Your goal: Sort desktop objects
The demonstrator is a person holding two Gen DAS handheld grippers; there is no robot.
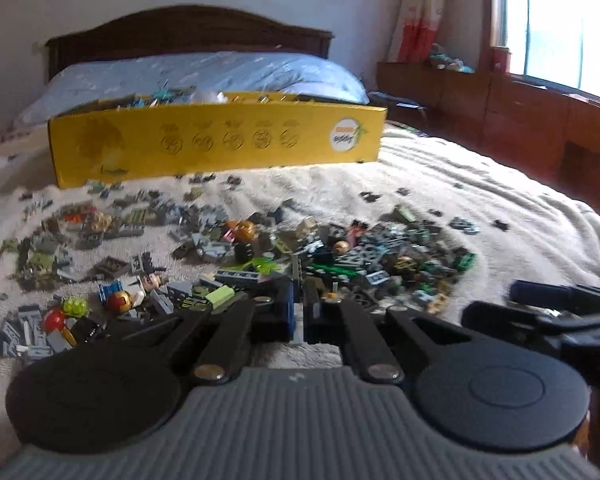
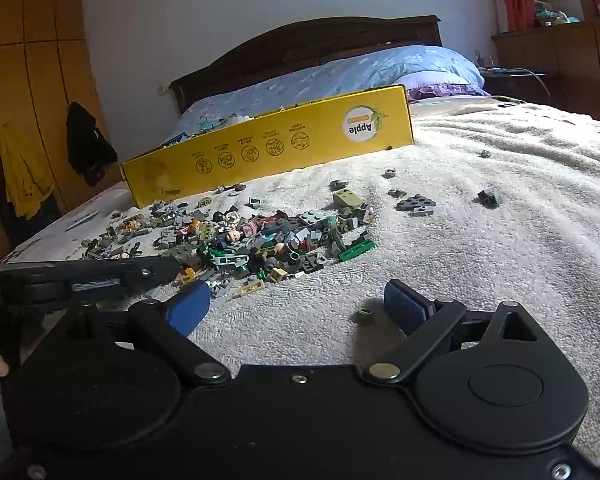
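A pile of small toy bricks and minifigure parts [image 1: 260,256] lies on a white blanket; it also shows in the right wrist view [image 2: 260,240]. A yellow cardboard box [image 1: 220,140] holding more pieces stands behind it, also in the right wrist view [image 2: 268,148]. My left gripper [image 1: 299,312] is shut on a thin grey brick piece [image 1: 298,280] at the pile's near edge. My right gripper [image 2: 296,308] is open and empty above the blanket, just in front of the pile. A small olive brick [image 2: 363,315] lies between its blue pads.
The white blanket [image 2: 500,260] covers a bed with a blue pillow [image 2: 340,76] and a dark headboard. Loose grey bricks [image 2: 416,204] lie scattered to the right. Wooden cabinets [image 1: 520,120] stand at the right, a wardrobe [image 2: 28,100] at the left. The left gripper [image 2: 80,276] shows in the right wrist view.
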